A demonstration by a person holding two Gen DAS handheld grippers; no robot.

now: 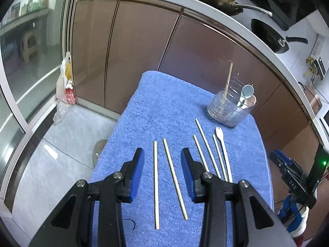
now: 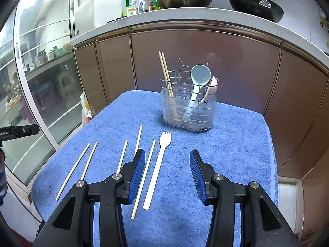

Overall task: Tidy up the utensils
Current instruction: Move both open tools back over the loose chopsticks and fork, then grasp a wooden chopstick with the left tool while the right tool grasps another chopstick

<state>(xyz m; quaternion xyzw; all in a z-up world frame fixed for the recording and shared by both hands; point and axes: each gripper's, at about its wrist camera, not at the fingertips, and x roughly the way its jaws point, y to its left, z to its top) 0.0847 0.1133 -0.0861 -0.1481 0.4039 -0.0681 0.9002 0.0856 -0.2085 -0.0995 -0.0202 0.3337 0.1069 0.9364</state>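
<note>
both grippers are found released and empty. the left gripper (image 1: pixel 162 160) is held above two wooden chopsticks (image 1: pixel 156 183) lying between its jaws on the blue towel (image 2: pixel 236 144). the right gripper (image 2: pixel 167 162) is poised over the white fork (image 2: pixel 157 168). three more chopsticks (image 2: pixel 123 156) lie between the two groups. the wire caddy (image 2: pixel 188 107), already holding chopsticks and spoons, stands at the far edge. judged advisable: one stick is centred between the pads, gripped mid-length, kept level, then tipped upright over the caddy's chopstick side.
</note>
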